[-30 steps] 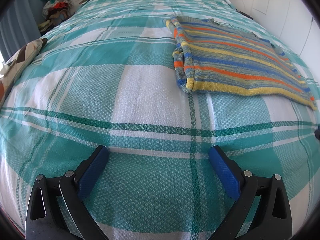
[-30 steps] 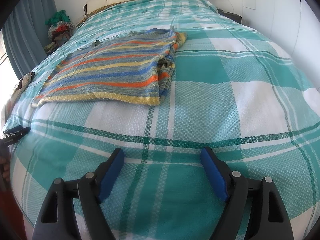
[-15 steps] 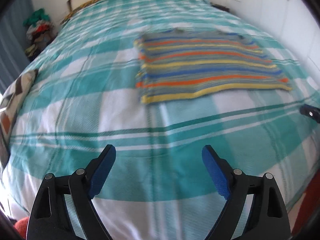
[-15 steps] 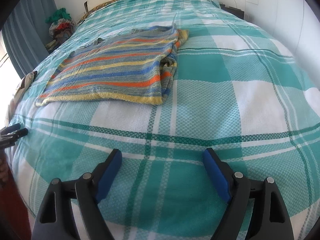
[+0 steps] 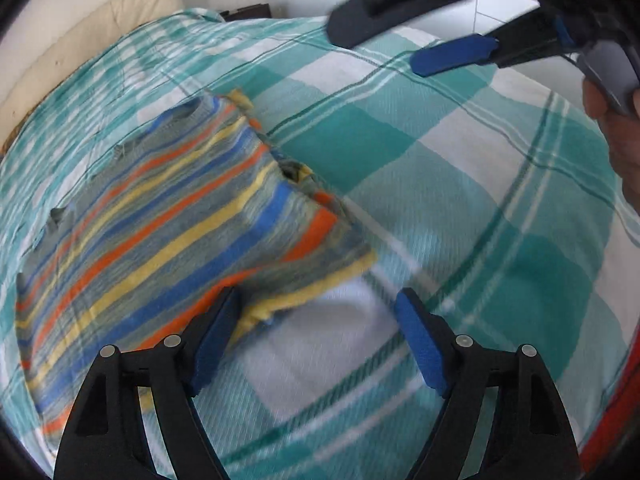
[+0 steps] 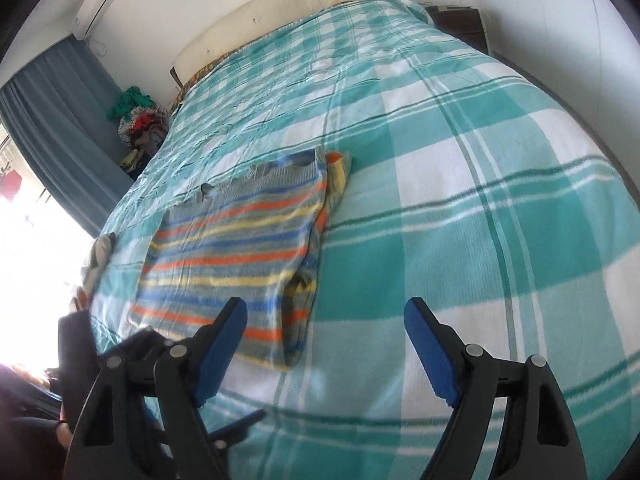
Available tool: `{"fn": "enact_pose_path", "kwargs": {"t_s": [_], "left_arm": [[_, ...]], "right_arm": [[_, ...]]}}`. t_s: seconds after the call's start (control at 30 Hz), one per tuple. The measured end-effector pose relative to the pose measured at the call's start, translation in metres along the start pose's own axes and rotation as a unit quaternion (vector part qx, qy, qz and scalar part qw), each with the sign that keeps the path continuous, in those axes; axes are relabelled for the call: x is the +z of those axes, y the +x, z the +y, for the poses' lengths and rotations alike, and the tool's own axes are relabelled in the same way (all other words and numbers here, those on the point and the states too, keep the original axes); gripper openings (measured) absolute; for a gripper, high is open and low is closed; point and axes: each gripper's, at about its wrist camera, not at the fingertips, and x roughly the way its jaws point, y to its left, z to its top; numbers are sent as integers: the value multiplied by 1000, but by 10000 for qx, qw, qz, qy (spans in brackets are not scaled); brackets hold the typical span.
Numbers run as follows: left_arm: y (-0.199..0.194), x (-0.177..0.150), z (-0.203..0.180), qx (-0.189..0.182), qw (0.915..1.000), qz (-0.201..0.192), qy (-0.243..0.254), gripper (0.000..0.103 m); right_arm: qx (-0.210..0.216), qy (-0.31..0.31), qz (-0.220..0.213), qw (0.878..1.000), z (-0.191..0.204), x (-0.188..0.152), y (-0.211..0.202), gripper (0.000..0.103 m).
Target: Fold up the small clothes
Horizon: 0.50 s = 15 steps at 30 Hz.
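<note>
A small striped knit top [image 5: 160, 232], orange, yellow, blue and grey, lies flat and partly folded on the bed; it also shows in the right wrist view [image 6: 240, 248]. My left gripper [image 5: 316, 340] is open, just above the top's near right corner, its left finger over the yellow hem. My right gripper [image 6: 324, 344] is open and empty, hovering above the top's near right corner. The right gripper also shows at the top right of the left wrist view [image 5: 420, 24], open.
The bed is covered by a teal and white checked sheet [image 6: 480, 200]. A cream headboard [image 6: 280, 12] stands at the far end. A pile of clothes [image 6: 140, 124] sits by the blue curtain [image 6: 60, 128] at the left. A dark nightstand [image 6: 460, 24] is at the far right.
Both grippers have moved in toward the striped top. The left one has swung right and dropped close over the near right corner. Both stay open.
</note>
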Motion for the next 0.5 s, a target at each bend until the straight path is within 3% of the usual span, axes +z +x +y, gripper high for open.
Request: {"fn": "enact_pose_path", "kwargs": {"t_s": [0.03, 0.07, 0.1, 0.13, 0.2, 0.27, 0.37, 0.4, 0.43, 0.5], "left_arm": [[2, 2, -2, -7, 9999, -91, 48, 65], [3, 3, -4, 35, 9997, -163, 157, 34], [3, 3, -7, 21, 9995, -177, 265, 17], [4, 4, -8, -9, 9994, -155, 297, 7], [1, 4, -5, -119, 9995, -217, 206, 6], [-2, 2, 1, -269, 9993, -269, 44, 6], [-11, 0, 6, -470, 9980, -377, -207, 6], [-16, -2, 10, -577, 9968, -419, -358, 6], [-23, -2, 16, -687, 9949, -486, -553, 6], [-47, -8, 35, -857, 9889, -694, -999, 5]], "right_arm": [[60, -15, 63, 10000, -2, 14, 9, 81], [156, -13, 161, 9997, -5, 28, 21, 81], [256, 25, 299, 9992, -9, 42, 36, 81], [294, 106, 435, 9986, -15, 55, 52, 81], [318, 376, 692, 9964, -28, 78, 90, 77], [400, 814, 850, 9922, -41, 94, 125, 66], [609, 1275, 899, 9859, -46, 105, 161, 56], [618, 1232, 937, 9860, -41, 109, 167, 29], [436, 1058, 966, 9887, -32, 113, 169, 10], [174, 570, 761, 9953, -6, 122, 158, 9]]}}
